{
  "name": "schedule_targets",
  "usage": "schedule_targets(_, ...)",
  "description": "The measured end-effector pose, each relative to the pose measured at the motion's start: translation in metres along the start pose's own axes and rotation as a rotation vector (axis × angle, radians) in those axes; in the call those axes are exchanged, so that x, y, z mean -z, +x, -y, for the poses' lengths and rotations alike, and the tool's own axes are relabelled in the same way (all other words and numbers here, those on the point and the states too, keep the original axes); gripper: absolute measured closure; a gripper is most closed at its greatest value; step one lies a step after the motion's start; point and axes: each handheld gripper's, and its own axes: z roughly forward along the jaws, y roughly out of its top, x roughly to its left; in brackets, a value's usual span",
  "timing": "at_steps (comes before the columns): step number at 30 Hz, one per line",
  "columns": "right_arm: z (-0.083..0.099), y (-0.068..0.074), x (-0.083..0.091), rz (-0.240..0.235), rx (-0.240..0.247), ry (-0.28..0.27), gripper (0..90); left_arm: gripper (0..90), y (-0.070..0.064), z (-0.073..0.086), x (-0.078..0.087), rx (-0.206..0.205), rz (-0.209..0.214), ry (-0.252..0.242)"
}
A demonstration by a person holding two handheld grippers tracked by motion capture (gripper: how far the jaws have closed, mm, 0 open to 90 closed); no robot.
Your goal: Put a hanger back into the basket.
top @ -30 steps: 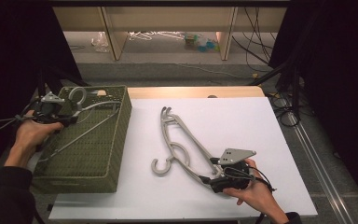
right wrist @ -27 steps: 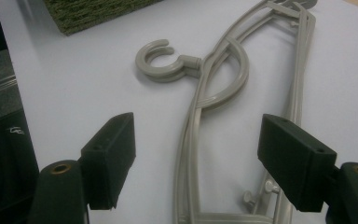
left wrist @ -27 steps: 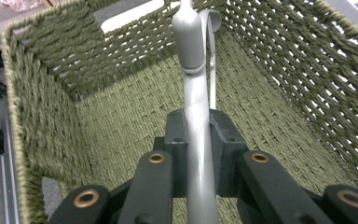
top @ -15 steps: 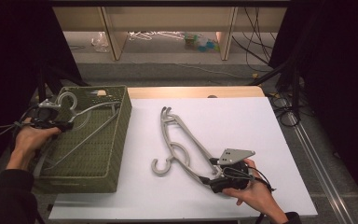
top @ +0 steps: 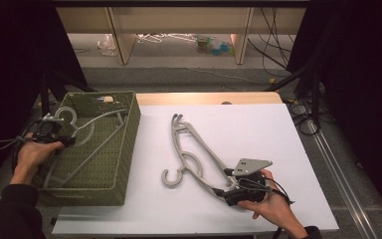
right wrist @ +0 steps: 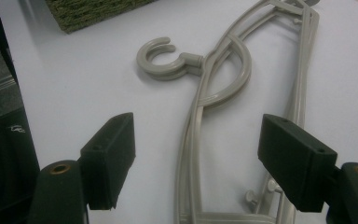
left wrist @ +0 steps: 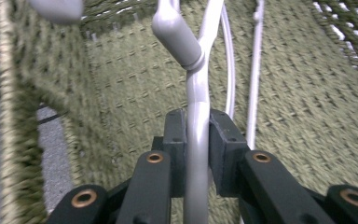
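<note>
Your right gripper [top: 227, 181] sits at the near right of the white counter [top: 288, 144] with its jaws spread wide and nothing between them, and the grey hangers on the counter [top: 191, 152] lie directly ahead of it. In the right gripper view those hangers [right wrist: 214, 107] run lengthwise away from you between the two pads, their near ends low between the jaws and the hook [right wrist: 161, 58] farther off, up and to the left. In the high view the stack's long axis runs diagonally, from its near end just beside your right gripper up and leftward toward the middle of the counter, with the hook curling out toward the green basket [top: 122, 149]. So this stack is your right hand's work: it is touching distance from that gripper and well apart from the left one. To grip, I judge you need only ease forward and down and close across the bars, since the jaws already straddle the axis. Your left gripper [top: 67, 140] is over the basket's left side and is clamped on the hanger in the basket [top: 87, 144]; the left gripper view shows its grey bar [left wrist: 198, 140] squeezed upright between the pads, with the woven basket floor [left wrist: 298, 102] beneath it.
</note>
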Motion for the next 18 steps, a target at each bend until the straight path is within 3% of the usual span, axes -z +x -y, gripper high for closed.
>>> schedule_targets(1,0.000,0.000,0.000,0.001,0.000,0.001,28.5,76.2,0.004,-0.001,0.001,-0.035,-0.008,0.003)
schedule_targets(5,0.001,-0.001,0.000,0.002,-0.001,0.001,28.3,66.9,0.006,0.002,0.012,0.038,-0.035,-0.037)
schedule_targets(6,0.001,-0.001,-0.001,0.002,-0.001,0.000,28.3,64.9,0.003,0.002,0.014,0.081,-0.038,-0.044)
schedule_targets(8,0.001,-0.001,-0.001,0.002,-0.002,0.002,28.2,60.2,0.003,0.002,0.020,0.083,-0.026,-0.067)
schedule_targets(11,0.002,-0.001,-0.001,0.000,-0.007,0.005,28.0,50.2,-0.003,0.001,0.031,0.126,-0.011,-0.115)
schedule_targets(13,0.003,-0.002,-0.002,-0.001,-0.016,0.006,27.7,46.0,-0.003,0.001,0.035,0.103,0.001,-0.120)
schedule_targets(18,0.003,-0.003,-0.004,0.008,-0.026,0.010,25.6,37.9,-0.029,-0.002,0.056,0.156,0.036,-0.240)
